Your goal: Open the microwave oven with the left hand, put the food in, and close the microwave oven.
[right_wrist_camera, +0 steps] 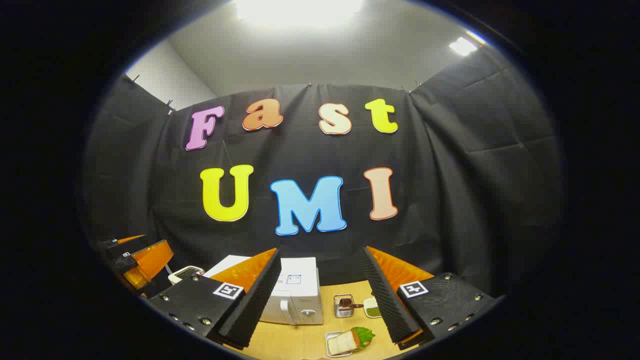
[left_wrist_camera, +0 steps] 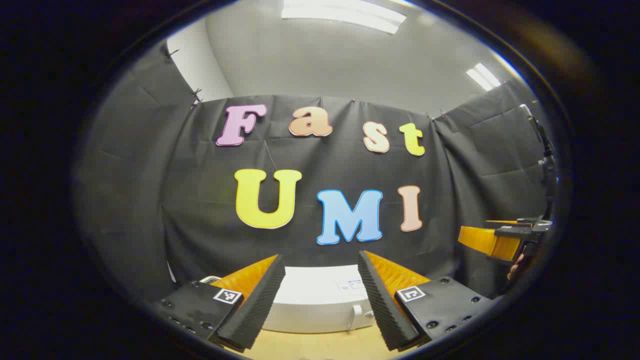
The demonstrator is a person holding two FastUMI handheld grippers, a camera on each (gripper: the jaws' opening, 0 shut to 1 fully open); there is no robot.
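Start of task: both grippers, left (left_wrist_camera: 320, 295) and right (right_wrist_camera: 320, 295), spread empty; closed white box-shaped microwave oven (left_wrist_camera: 315, 305) at lower centre awaits the left gripper's reach for its door handle.

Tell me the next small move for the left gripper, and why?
Probably lower the left gripper toward the microwave oven and line up on its door handle. The gripper is open and holds nothing, and the door looks shut, so the sandwich on its tray has nowhere to go yet.
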